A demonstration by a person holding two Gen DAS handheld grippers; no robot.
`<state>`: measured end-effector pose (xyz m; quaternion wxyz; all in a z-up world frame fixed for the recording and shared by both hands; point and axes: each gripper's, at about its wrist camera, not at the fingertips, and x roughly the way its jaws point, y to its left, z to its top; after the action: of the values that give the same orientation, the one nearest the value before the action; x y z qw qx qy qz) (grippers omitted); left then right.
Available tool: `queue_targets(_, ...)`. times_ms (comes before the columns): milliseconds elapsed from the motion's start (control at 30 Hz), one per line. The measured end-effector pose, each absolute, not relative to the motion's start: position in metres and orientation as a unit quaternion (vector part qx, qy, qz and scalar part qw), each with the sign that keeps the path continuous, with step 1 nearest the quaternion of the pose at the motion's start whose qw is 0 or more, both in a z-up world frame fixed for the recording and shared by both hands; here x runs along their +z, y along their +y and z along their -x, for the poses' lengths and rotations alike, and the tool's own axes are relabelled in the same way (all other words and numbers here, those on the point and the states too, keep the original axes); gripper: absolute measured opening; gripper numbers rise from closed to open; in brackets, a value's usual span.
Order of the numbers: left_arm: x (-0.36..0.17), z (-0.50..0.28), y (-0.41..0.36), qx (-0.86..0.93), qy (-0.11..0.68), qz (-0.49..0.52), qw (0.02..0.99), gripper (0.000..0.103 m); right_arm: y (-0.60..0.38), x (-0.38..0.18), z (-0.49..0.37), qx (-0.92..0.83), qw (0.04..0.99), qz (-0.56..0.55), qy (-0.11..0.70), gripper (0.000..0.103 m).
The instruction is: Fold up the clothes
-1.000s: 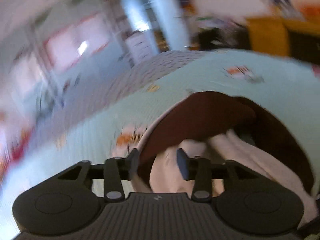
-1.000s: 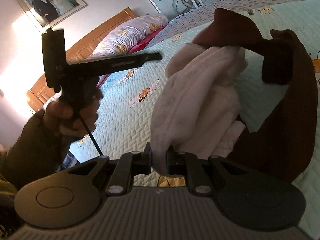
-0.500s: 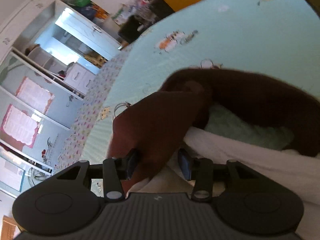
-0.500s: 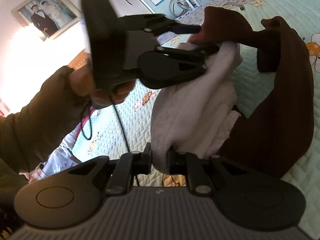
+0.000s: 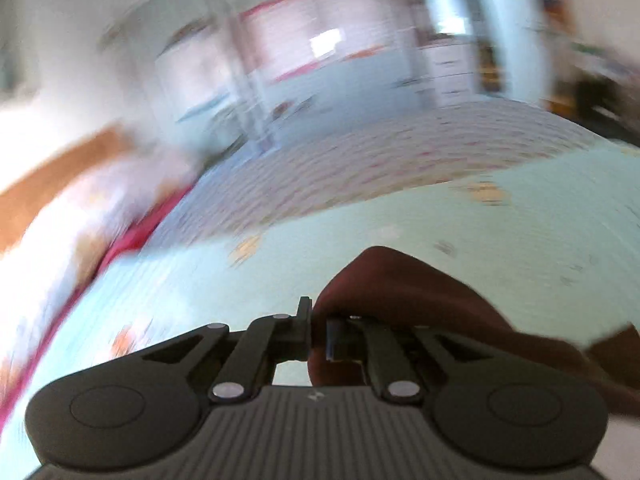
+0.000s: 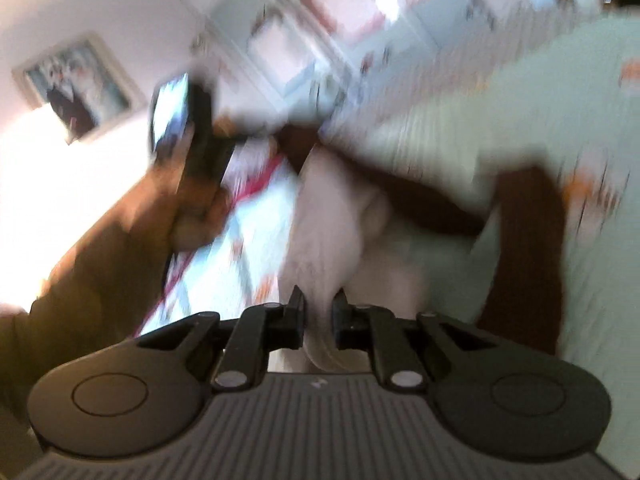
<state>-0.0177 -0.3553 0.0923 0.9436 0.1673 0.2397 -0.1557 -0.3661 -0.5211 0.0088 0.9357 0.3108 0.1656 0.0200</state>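
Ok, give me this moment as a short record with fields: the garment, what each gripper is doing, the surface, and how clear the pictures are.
garment: brown garment with a white lining, bunched and lifted off the bed
left gripper: shut on a brown fold
right gripper: clamped on the white lining
surface: bed with a pale green quilt
person: left hand in a brown sleeve
image quality: both views smeared by motion, fine detail unreadable
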Motion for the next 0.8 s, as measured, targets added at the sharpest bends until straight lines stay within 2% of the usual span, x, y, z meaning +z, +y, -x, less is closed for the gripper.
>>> queue_targets(67, 0.096, 0.015, -0.314, -0.125, 0.258, -0.139, 0.948, 0.007, -0.547, 0.038, 0.36, -0.013, 0.947, -0.298, 0.121, 0.01)
queue_targets(133, 0.089, 0.022, -0.278, -0.09, 0.267, -0.14, 0.949, 0.007, -0.572, 0.064, 0.361, -0.034, 0.95, -0.304, 0.063, 0.0)
queue_targets(200, 0.069, 0.029, -0.245, -0.073, 0.289, -0.14, 0.944, 0.006, -0.593, 0.087, 0.366, -0.057, 0.953, -0.296, 0.019, 0.0)
queue_targets(233, 0.055, 0.029, -0.238, -0.073, 0.304, -0.154, 0.937, 0.006, -0.602, 0.095, 0.362, -0.069, 0.955, -0.289, 0.016, 0.0)
queue_targets(367, 0.015, 0.029, -0.221, -0.07, 0.352, -0.159, 0.92, 0.006, -0.615, 0.079, 0.313, -0.121, 0.953, -0.249, 0.12, 0.003)
queue_targets(400, 0.01, 0.029, -0.22, -0.066, 0.357, -0.154, 0.919, 0.006, -0.607, 0.068, 0.301, -0.11, 0.953, -0.241, 0.145, 0.007)
queue_targets(467, 0.003, 0.022, -0.218, -0.056, 0.366, -0.145, 0.917, 0.006, -0.58, 0.045, 0.276, -0.068, 0.954, -0.221, 0.189, 0.027)
queue_targets(500, 0.001, 0.018, -0.217, -0.053, 0.371, -0.141, 0.916, 0.006, -0.562, 0.034, 0.265, -0.054, 0.954, -0.206, 0.208, 0.044)
queue_targets(533, -0.002, 0.015, -0.216, -0.051, 0.375, -0.137, 0.915, 0.006, -0.545, 0.025, 0.254, -0.046, 0.955, -0.185, 0.227, 0.057)
queue_targets(633, -0.004, 0.008, -0.216, -0.058, 0.379, -0.135, 0.914, 0.006, -0.493, 0.005, 0.226, -0.021, 0.955, -0.101, 0.278, 0.064)
queue_targets(733, -0.01, 0.005, -0.213, -0.065, 0.379, -0.141, 0.912, 0.006, -0.453, -0.001, 0.217, 0.008, 0.954, -0.052, 0.297, 0.07)
queue_targets(800, -0.012, 0.0, -0.215, -0.062, 0.382, -0.15, 0.91, 0.006, -0.44, -0.011, 0.192, 0.011, 0.948, 0.005, 0.317, 0.07)
